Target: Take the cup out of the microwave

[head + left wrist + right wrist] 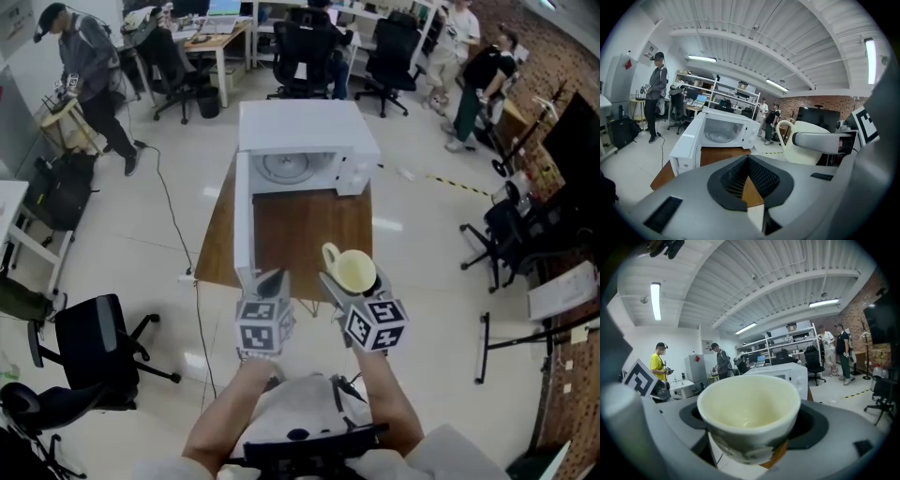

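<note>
One cup in right tongs

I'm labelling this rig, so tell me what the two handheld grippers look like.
Both the left gripper and the right gripper have light grey moulded bodies with black ribbed pads inside the jaws. Each carries a white cube printed with black square markers. No sleeves cover the forearms.

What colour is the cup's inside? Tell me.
Pale cream-yellow; the cup shows it best in the right gripper view.
</note>
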Tool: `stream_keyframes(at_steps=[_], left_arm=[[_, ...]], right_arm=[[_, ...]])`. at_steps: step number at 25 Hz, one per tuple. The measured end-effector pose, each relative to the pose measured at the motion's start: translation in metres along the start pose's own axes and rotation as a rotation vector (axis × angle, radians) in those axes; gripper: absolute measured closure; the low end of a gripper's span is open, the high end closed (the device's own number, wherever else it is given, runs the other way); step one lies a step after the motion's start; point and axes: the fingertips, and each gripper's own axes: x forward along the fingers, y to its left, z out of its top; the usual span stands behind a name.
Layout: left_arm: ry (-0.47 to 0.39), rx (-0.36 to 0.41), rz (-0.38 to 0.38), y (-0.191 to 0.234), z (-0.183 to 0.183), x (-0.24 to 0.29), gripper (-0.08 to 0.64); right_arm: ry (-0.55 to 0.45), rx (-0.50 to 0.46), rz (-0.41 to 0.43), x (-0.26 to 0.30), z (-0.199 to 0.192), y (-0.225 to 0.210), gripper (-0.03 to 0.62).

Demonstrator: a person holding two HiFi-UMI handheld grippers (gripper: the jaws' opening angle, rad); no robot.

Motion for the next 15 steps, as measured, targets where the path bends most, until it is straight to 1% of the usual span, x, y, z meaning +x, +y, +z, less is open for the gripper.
stream_keyframes(at_steps=[3,6,12,15], left_arm=[[-0.012,-0.024,0.005,-0.008,0.001,-0.01,0.565],[-0.021,-0.024,0.013,-0.016,0.002,-0.018,0.565],[-0.047,-0.046,0.042,-0.026,0.002,-0.032,0.565],[-0.054,-0.041,0.04,-0.036,0.001,-0.033,0.565]], right_arm=[[-0.012,0.022,0.017,-0.015,-0.001,0.003,0.121],[-0.021,0.041,0.013,-0.028,-0.002,-0.001,0.121],[-0.022,0.034,0.033,-0.043,-0.001,-0.003,0.121],[-0.036,0.036,0.04,-0.051,0.002,-0.005,0.121]])
